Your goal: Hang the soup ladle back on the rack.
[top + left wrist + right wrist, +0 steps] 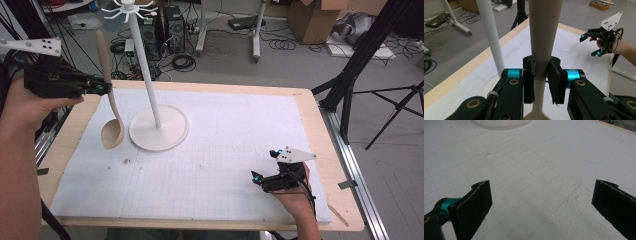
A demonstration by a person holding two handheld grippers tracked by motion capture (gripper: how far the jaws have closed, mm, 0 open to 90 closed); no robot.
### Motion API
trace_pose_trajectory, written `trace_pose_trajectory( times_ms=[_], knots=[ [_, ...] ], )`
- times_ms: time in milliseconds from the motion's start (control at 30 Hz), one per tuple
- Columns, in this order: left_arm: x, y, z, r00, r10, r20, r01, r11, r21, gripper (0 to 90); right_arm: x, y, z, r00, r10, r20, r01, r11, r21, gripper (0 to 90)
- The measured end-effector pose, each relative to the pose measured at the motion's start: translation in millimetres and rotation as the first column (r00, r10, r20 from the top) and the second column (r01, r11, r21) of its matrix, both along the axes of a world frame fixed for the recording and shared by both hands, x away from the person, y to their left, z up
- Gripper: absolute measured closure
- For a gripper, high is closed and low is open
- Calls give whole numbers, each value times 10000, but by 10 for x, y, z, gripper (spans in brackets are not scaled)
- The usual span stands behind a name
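A beige wooden ladle [106, 75] hangs upright, handle up and bowl [112, 134] down, just above the white mat. My left gripper [104, 89] is shut on the middle of its handle, over the table's left edge. In the left gripper view the two pads clamp the ladle handle [541, 37] from both sides at my left gripper [541, 82]. Right beside it stands a white hook stand [148, 75] with a round base [159, 129] and hooks on top [128, 10]. My right gripper [264, 166] rests low at the front right, open with nothing between its jaws [544, 205].
A white gridded mat [225, 150] covers the wooden table [325, 150]. The stand's pole [490, 32] rises close to the ladle's left in the left gripper view. Tripod legs [360, 60] and cables lie on the floor beyond the table.
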State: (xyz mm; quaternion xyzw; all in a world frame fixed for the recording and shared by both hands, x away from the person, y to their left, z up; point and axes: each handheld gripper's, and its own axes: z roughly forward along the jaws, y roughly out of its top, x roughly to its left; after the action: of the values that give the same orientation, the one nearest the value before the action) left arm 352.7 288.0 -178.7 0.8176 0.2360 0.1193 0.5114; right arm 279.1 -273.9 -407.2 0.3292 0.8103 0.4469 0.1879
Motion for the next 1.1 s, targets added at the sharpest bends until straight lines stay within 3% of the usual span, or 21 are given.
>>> trace_pose_trajectory(
  times_ms=[367, 600, 800, 1100],
  knots=[
    [153, 101, 206, 9977, 673, -33, -673, 9976, 186, 757, 6, -6, -3, 10000, 0, 6, 0, 10000, -7, 16],
    [278, 51, 214, 9955, 924, -231, -911, 9945, 524, 757, 2, -12, -1, 10000, -22, -20, 22, 10000, 12, 16],
    [353, 23, 200, 9935, 1084, -336, -1065, 9928, 553, 757, 5, -30, -3, 10000, -39, 19, 39, 10000, 37, 16],
    [373, -34, 239, 9936, 1075, -357, -1044, 9913, 804, 757, 8, -35, -7, 10000, -82, -26, 82, 10000, 40, 16]
  ],
)
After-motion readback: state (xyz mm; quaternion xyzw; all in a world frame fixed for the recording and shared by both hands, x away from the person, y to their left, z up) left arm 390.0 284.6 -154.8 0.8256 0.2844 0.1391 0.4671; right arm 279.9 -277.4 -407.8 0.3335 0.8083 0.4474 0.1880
